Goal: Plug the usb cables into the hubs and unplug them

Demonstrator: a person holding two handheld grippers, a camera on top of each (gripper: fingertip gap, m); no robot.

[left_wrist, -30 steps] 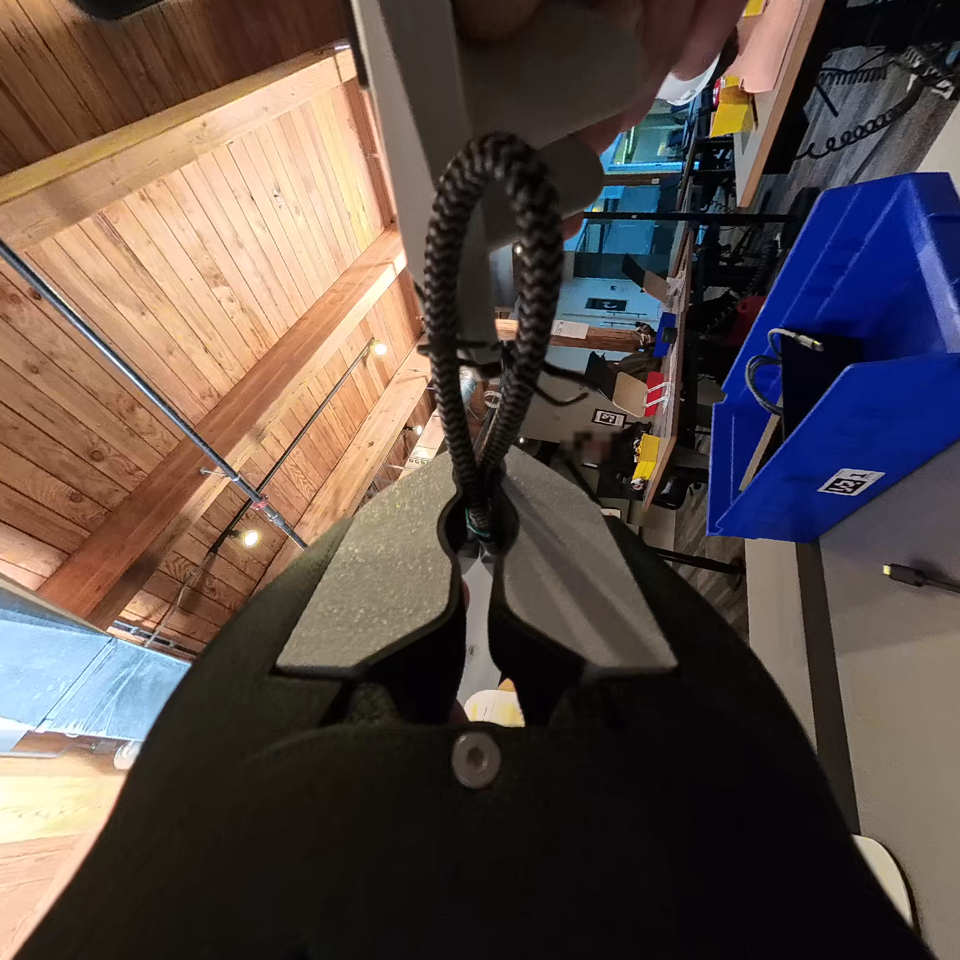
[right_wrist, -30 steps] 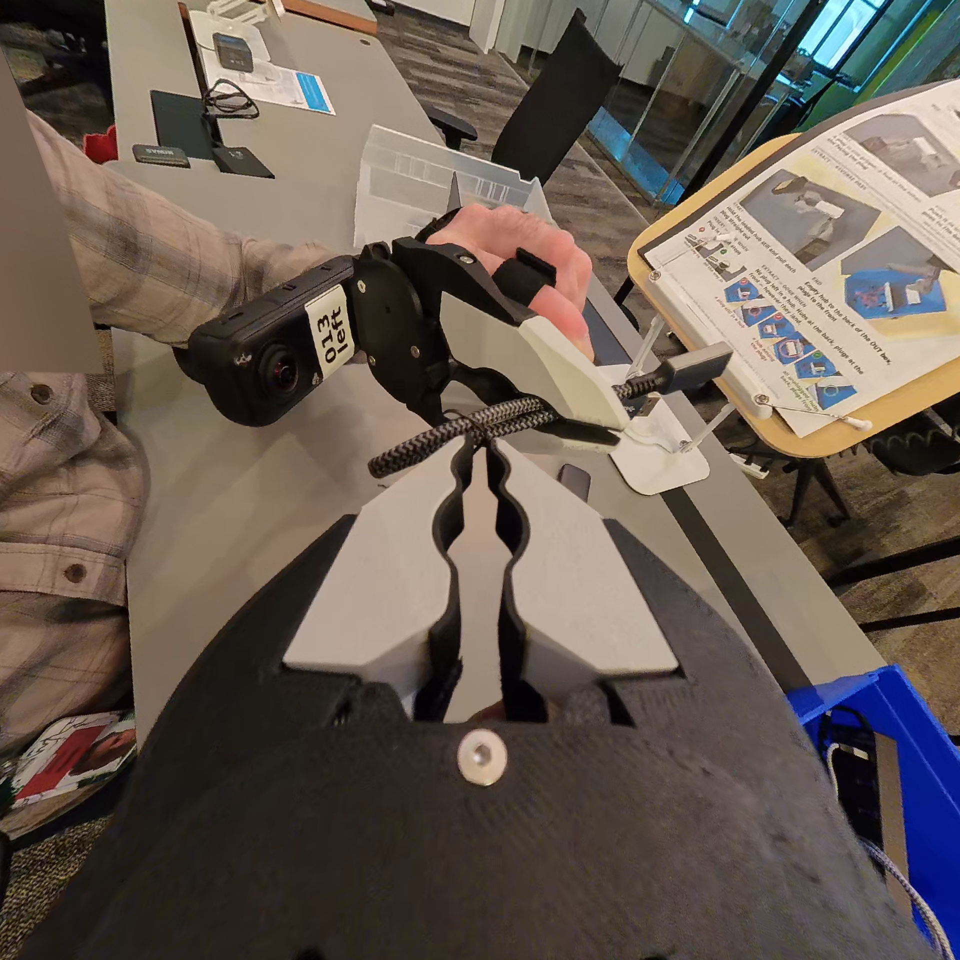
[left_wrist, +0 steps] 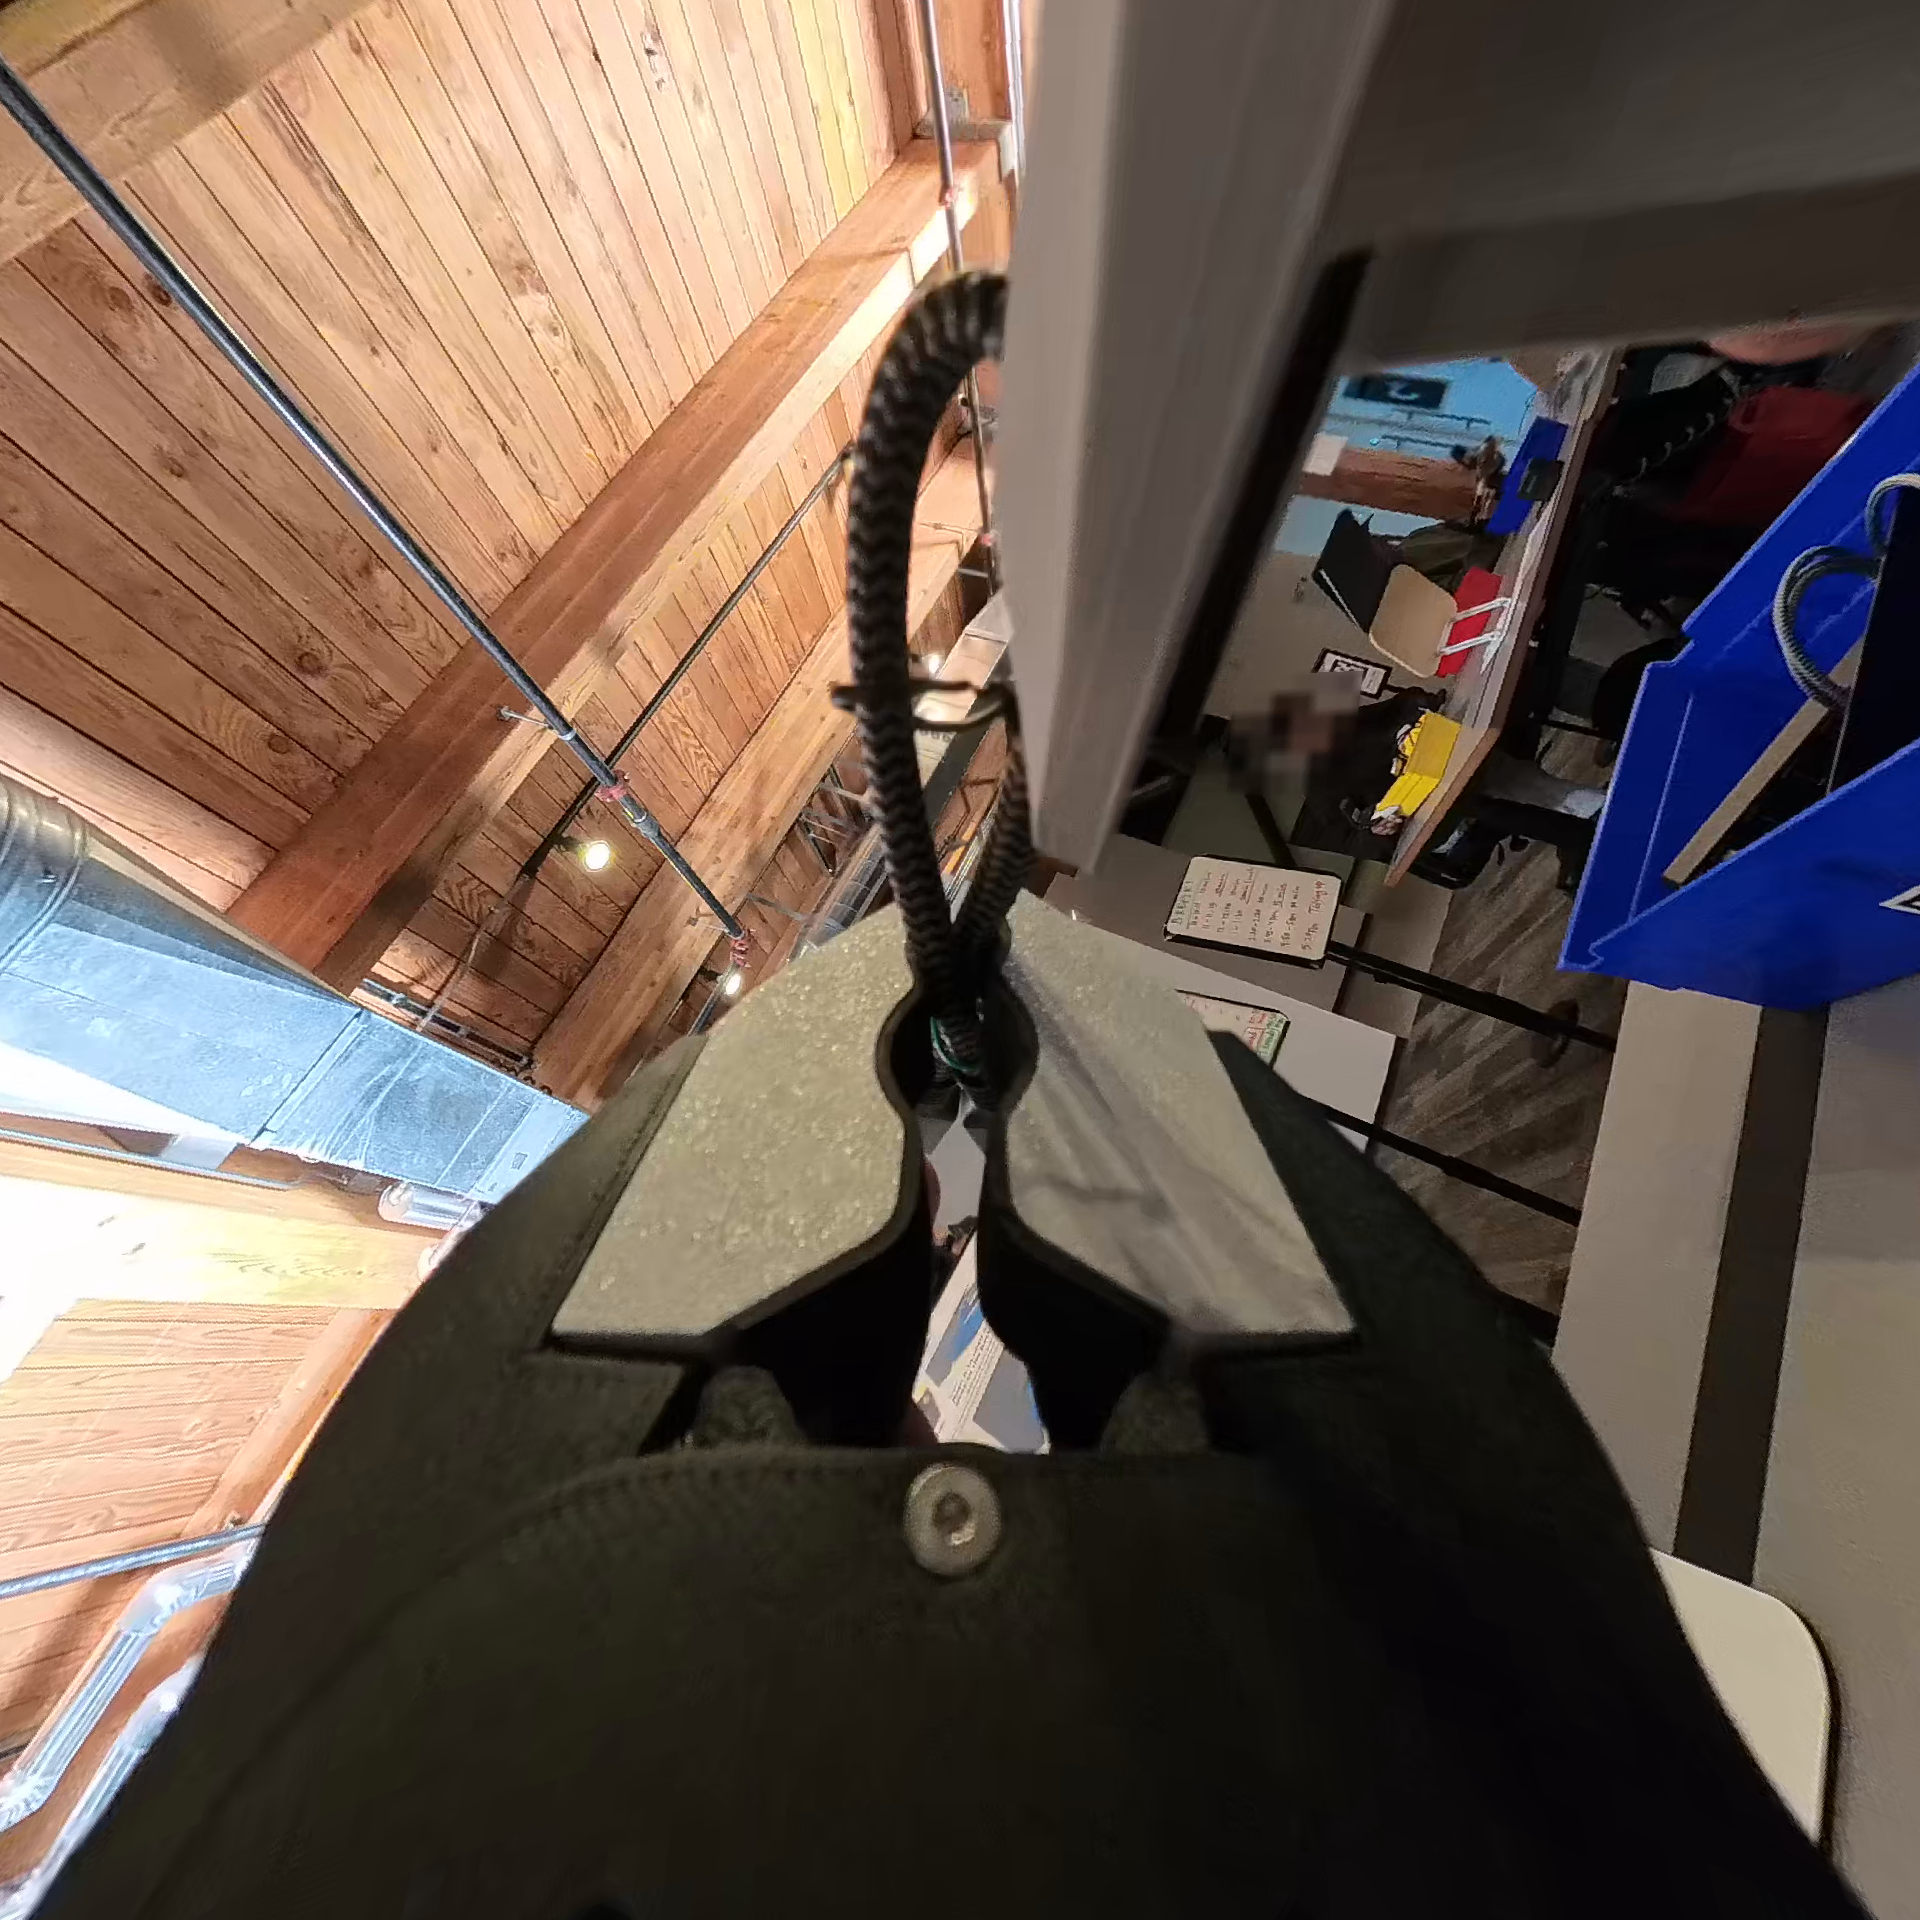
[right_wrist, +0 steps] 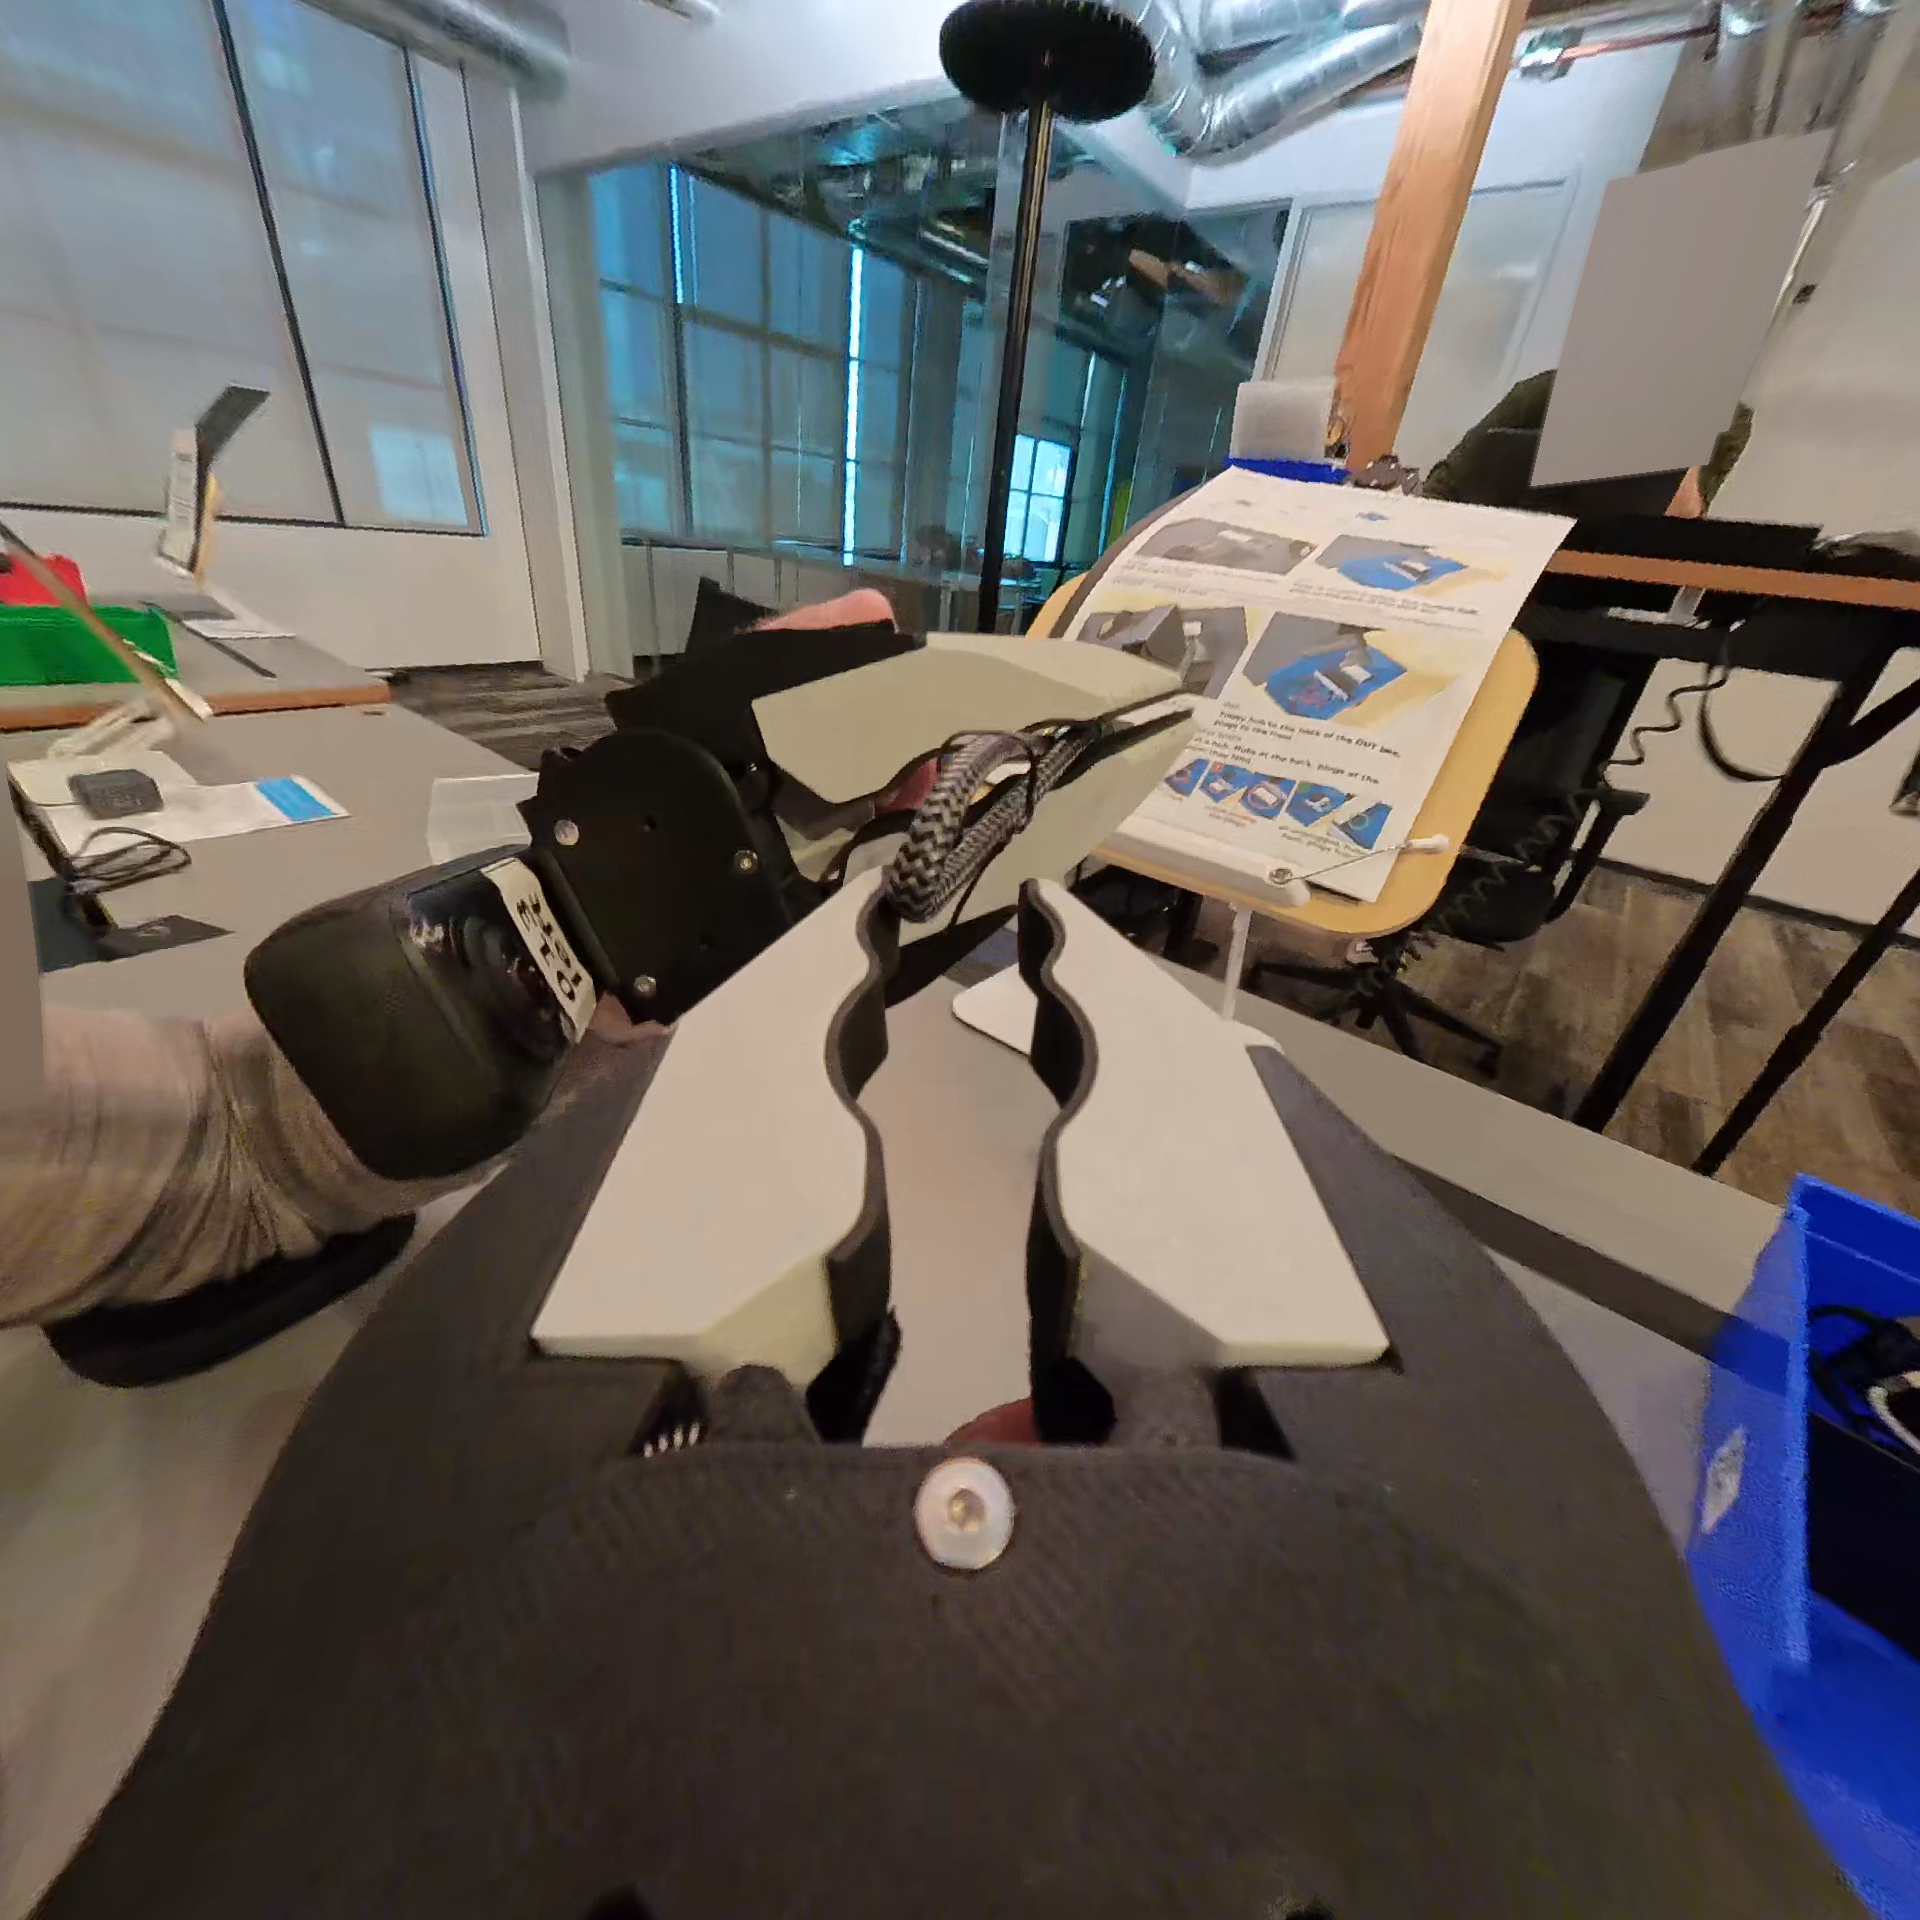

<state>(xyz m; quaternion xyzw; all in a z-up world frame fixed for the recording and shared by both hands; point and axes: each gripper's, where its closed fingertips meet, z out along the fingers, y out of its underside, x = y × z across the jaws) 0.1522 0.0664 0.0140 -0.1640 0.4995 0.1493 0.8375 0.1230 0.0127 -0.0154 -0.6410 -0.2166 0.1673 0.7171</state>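
Note:
My left gripper (left_wrist: pixel 961 997) points up at the ceiling and is shut on a black braided USB cable (left_wrist: pixel 883 571). The cable rises from the jaws in a doubled loop. In the right wrist view a hand holds the left gripper (right_wrist: pixel 1174 717), with the braided cable (right_wrist: pixel 940 842) hanging out of its grey fingers. My right gripper (right_wrist: pixel 956 904) is open and empty, and the cable loop lies just off its left fingertip. One of the right gripper's grey fingers (left_wrist: pixel 1143 416) fills the upper right of the left wrist view, against the loop. No plug or hub is visible.
A blue bin (right_wrist: pixel 1849 1455) holding cables stands at the right on the grey table (right_wrist: pixel 312 852); it also shows in the left wrist view (left_wrist: pixel 1766 831). An instruction sheet on a tilted stand (right_wrist: pixel 1320 665) stands behind the grippers, with its white base (right_wrist: pixel 997 1003) below. My right fingertips sit around 6 centimeters from my left ones.
My right gripper's jaws have opened wider and its view has tilted up. The cable loop now sits by its left fingertip. My left gripper still holds the cable.

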